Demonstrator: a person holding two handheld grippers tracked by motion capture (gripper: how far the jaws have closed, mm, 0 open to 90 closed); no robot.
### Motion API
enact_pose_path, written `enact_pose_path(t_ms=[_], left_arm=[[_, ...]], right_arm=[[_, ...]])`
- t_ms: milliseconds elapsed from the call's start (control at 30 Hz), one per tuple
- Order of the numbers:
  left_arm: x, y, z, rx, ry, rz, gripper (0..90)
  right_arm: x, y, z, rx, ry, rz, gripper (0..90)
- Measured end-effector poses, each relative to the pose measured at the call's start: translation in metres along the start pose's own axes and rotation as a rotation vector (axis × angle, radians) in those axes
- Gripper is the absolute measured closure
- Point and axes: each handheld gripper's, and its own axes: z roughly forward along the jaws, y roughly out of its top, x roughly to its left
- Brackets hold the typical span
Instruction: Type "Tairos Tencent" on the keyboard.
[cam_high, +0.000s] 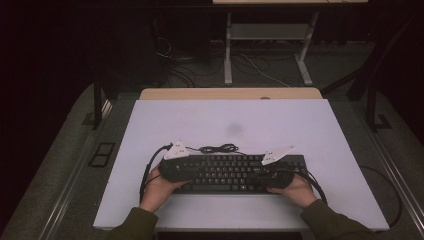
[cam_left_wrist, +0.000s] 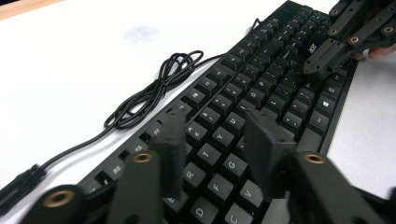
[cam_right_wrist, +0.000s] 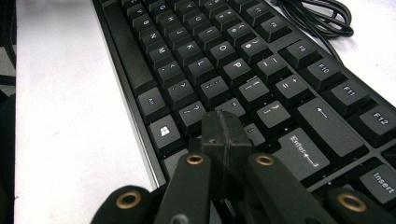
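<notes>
Keyboard (cam_high: 232, 172), black, lies flat on white worktop (cam_high: 230, 120), long side running 9 to 3 o'clock in high view, toward 6 o'clock edge near the person. Its thin black cable (cam_high: 218, 148) sits coiled on the worktop just beyond the kbd's far edge, at about 12 o'clock from kbd centre.

Left gripper (cam_high: 176, 169) is over the kbd's 9 o'clock end, hand (cam_high: 159, 189) behind it; grey plate on top. Left gripper view: both fingers (cam_left_wrist: 173, 140) hang apart above the letter keys, R/F/G/T rows visible between and below them. Gap is moderate, not wide; nothing between them, no pad pressing a key that I can make out. Cable coil lies at approx 10 o'clock in that view, on bare worktop.

Right gripper (cam_high: 274, 175) is over the kbd's 3 o'clock end, hand (cam_high: 296, 190) behind it. Right gripper view: fingers (cam_right_wrist: 225, 135) are closed tight against each other, pad to pad, nothing held. Joined tips sit low over the keys just near the Enter key (cam_right_wrist: 306, 151) and Windows key (cam_right_wrist: 164, 132); can't tell if the tips touch a key or hover just above.

Right gripper also appears far off in left gripper view at 1 o'clock, tips down by the kbd's front edge.
</notes>
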Motion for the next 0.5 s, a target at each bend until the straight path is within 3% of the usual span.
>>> enact_pose_path(t_ms=[333, 500], left_arm=[[0.006, 0.01, 0.019, 0.057, -0.059, -0.017, 88.7], [0.008, 0.009, 0.024, 0.083, -0.056, -0.014, 88.8]], right_arm=[[0.0, 0.0, 0.0, 0.001, 0.0, 0.003, 89.6], [0.0, 0.0, 0.0, 0.001, 0.0, 0.004, 89.6]])
